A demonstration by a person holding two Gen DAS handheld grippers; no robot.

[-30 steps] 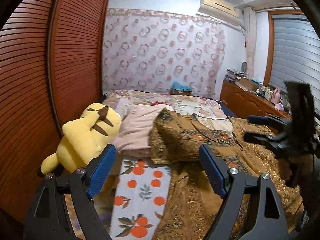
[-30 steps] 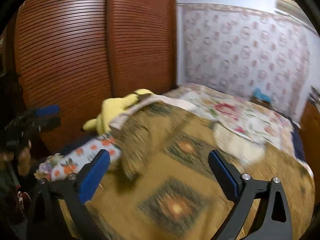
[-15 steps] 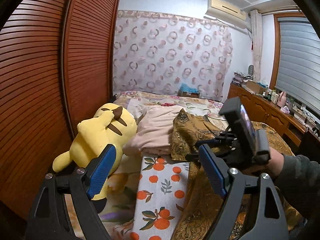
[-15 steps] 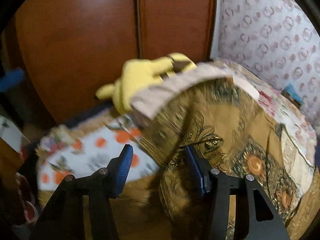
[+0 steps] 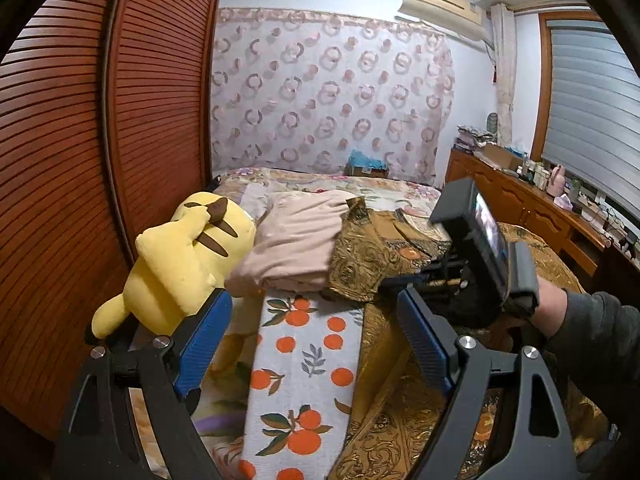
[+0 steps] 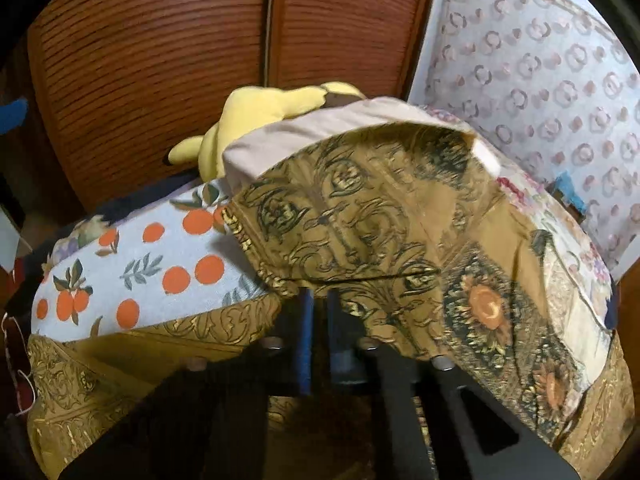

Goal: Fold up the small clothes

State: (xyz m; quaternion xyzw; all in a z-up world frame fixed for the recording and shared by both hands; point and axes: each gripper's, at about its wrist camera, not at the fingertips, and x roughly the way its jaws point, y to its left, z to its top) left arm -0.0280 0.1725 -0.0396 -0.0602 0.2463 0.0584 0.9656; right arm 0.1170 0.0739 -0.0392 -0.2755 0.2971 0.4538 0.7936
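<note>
Bedroom with slatted wooden wardrobe doors (image 5: 80, 160) along one side of a bed (image 5: 304, 392); its orange-print cover runs toward the near edge. On it, a brown patterned garment (image 6: 380, 220) is heaped beside a folded pink cloth (image 5: 296, 248) and a yellow plush toy (image 5: 188, 256) by the wardrobe-side edge. The right gripper (image 6: 318, 320) has its jaws pressed together, pinching the garment's lower edge. The left gripper (image 5: 312, 344) hangs spread and empty above the cover. Likely best: lift slowly, keep the hem pinched, and bring the left in on the opposite corner so the cloth spreads flat before any fold
</note>
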